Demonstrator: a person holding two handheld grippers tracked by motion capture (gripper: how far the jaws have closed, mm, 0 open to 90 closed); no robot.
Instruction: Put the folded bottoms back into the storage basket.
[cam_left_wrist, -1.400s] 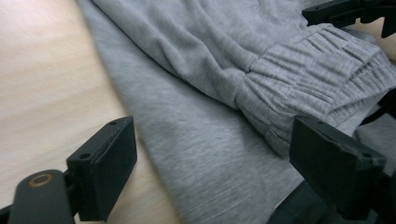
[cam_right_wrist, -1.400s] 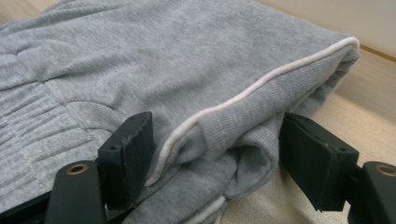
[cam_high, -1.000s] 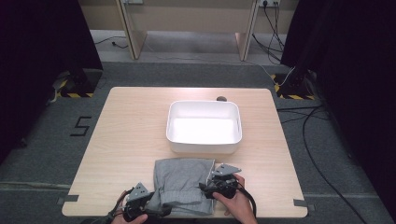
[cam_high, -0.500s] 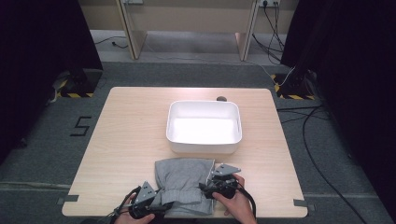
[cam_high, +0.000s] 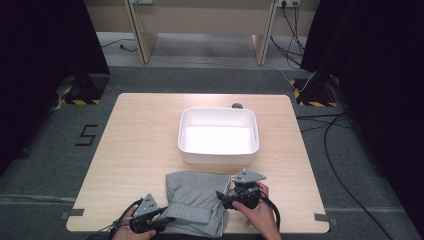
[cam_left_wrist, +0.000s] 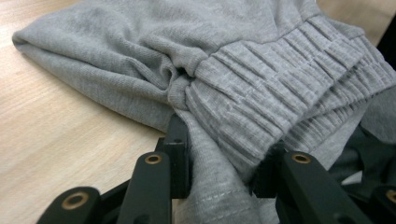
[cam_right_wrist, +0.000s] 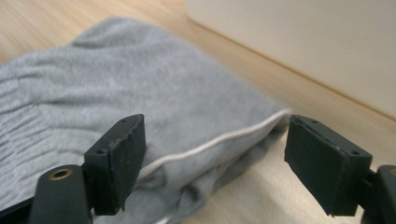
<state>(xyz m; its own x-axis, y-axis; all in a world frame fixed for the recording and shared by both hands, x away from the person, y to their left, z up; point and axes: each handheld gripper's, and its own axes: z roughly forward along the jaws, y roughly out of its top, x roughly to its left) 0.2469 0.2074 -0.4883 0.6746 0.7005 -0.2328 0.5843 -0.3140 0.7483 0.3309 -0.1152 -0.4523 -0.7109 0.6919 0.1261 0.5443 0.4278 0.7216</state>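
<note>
Grey sweatpants (cam_high: 196, 202) lie folded at the near edge of the wooden surface (cam_high: 135, 150), just in front of a white tub (cam_high: 218, 136), w/ the ribbed elastic waistband (cam_left_wrist: 275, 100) toward the person's left.

Left tongs (cam_high: 167, 220) are at the garment's near-left corner. In the left gripper view they're (cam_left_wrist: 219, 170) clenched on the fabric just below the waistband, cloth bunched & puckered between the two black jaws.

Right tongs (cam_high: 222, 196) sit at the garment's right edge, pointing left across it. In the right gripper view they (cam_right_wrist: 212, 158) stand wide apart, released, one jaw over the grey cloth and the other out over bare wood, w/ a folded edge carrying a thin white seam line (cam_right_wrist: 215, 142) running between them. Can't tell if either jaw touches the cloth.

Left hand (cam_high: 127, 230) comes in low at the bottom edge, mostly cut off. Right hand (cam_high: 257, 210) wraps its tool from behind, forearm angled in from the bottom right, grey three-cornered plate on top.

The tub is empty, bright white inside. A small dark round thing (cam_high: 237, 105) lies on the surface just behind its far rim; too small to tell what.
</note>
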